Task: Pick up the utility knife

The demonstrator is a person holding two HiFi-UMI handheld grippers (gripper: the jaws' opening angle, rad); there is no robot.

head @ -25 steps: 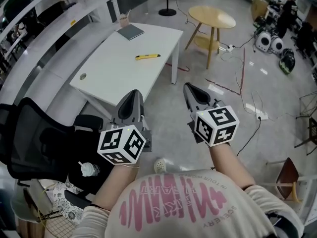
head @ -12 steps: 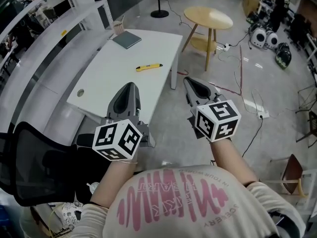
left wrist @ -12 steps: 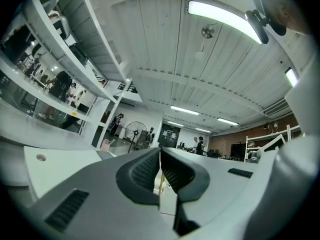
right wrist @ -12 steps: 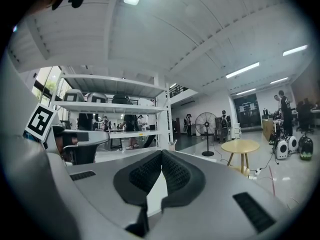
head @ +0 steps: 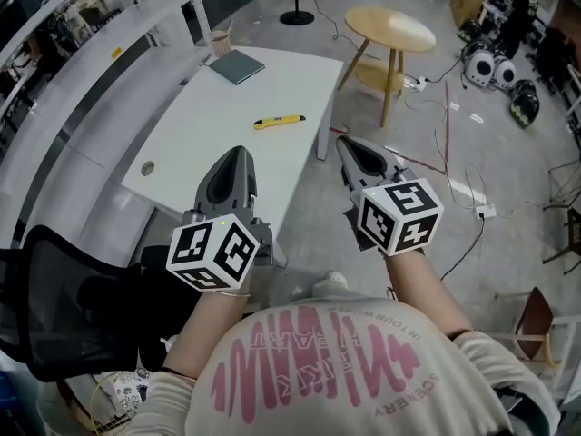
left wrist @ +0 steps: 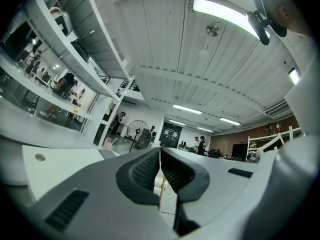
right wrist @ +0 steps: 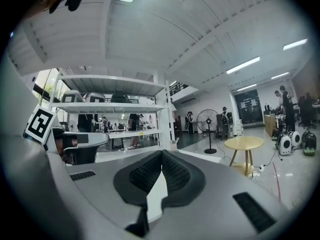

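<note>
A yellow and black utility knife (head: 279,122) lies flat on the white table (head: 209,143), toward its far right side. My left gripper (head: 238,155) hovers over the table's near edge, short of the knife, jaws shut and empty. My right gripper (head: 346,143) is held to the right of the table over the floor, also shut with nothing in it. In the left gripper view the left gripper (left wrist: 160,151) shows pads pressed together, pointing level across the room. In the right gripper view the right gripper (right wrist: 161,155) is closed too. The knife is hidden in both gripper views.
A grey-green notebook (head: 236,65) and a cup (head: 219,42) sit at the table's far end. A round wooden side table (head: 389,30) stands beyond. A black office chair (head: 73,298) is at lower left, white shelving (head: 91,34) along the left, and cables (head: 445,125) on the floor to the right.
Both grippers have advanced toward the table with the person; the table and knife now appear closer. Jaws of both stayed shut.
</note>
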